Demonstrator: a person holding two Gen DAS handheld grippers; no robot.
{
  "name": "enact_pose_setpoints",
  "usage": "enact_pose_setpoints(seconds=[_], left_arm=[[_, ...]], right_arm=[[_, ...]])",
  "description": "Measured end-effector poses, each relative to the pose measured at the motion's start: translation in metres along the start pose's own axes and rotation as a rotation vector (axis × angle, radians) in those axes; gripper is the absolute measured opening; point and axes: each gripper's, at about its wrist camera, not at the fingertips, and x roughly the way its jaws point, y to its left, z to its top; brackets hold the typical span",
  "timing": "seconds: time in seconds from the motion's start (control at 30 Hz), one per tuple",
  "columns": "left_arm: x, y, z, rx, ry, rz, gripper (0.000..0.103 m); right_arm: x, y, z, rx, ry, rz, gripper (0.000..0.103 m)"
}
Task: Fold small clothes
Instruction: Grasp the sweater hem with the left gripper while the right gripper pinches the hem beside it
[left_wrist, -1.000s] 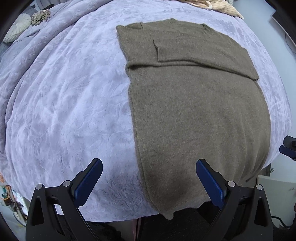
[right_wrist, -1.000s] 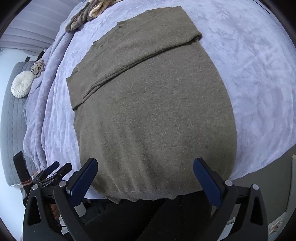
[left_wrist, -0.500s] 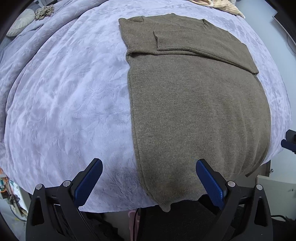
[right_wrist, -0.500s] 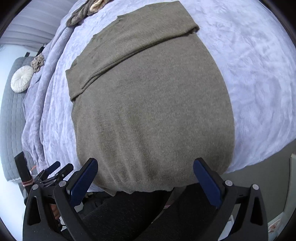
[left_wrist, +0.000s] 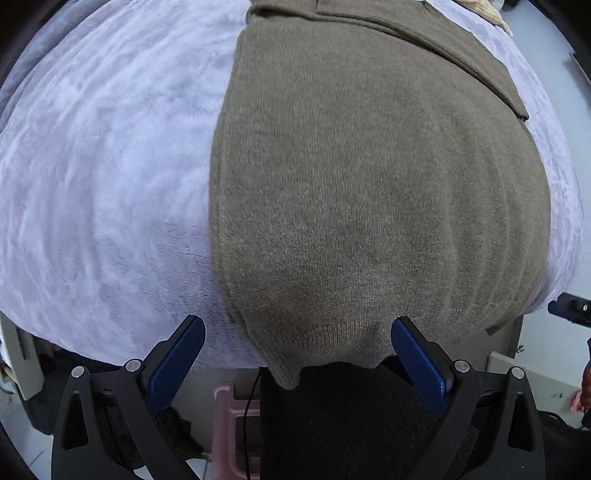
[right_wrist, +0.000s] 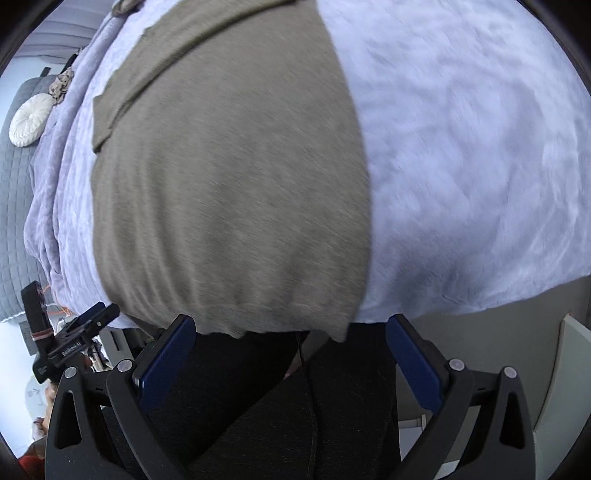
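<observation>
Both our grippers, left gripper (left_wrist: 297, 360) and right gripper (right_wrist: 290, 356), have closed in on the sweater (left_wrist: 369, 192) hem, jaws released, empty, over the bed (left_wrist: 103, 177).

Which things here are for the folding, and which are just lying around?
For the folding:
- olive-brown sweater, sleeves already folded in
- left gripper, jaws open at the hem
- right gripper, jaws open at the hem

Just lying around:
- lilac blanket underneath
- round white cushion
- crumpled cloth
</observation>
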Motion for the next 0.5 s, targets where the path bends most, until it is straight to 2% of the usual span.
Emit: enact_pose_setpoints(seconds=[0.13, 0.33, 0.4, 0.43, 0.47, 0.5], left_arm=[[0.017, -0.004, -0.003, 0.012, 0.022, -0.023, 0.101], [0.037, -0.008, -0.006, 0.017, 0.036, -0.015, 0.099], [0.039, -0.007, -0.011, 0.022, 0.042, -0.001, 0.076], [0.040, -0.007, -0.013, 0.024, 0.043, -0.008, 0.069], [0.036, -0.008, -0.015, 0.026, 0.042, -0.041, 0.048], [0.036, -0.008, -0.018, 0.026, 0.049, -0.071, 0.025]], right_arm=[[0.026, -0.014, -0.005, -0.007, 0.044, 0.005, 0.103], [0.056, -0.015, -0.002, -0.056, 0.050, 0.020, 0.103], [0.064, -0.017, -0.001, -0.043, 0.059, 0.018, 0.099], [0.066, -0.017, -0.001, -0.031, 0.062, 0.022, 0.081], [0.067, -0.018, -0.002, -0.013, 0.070, 0.038, 0.043], [0.066, -0.019, -0.004, 0.004, 0.074, 0.062, 0.027]])
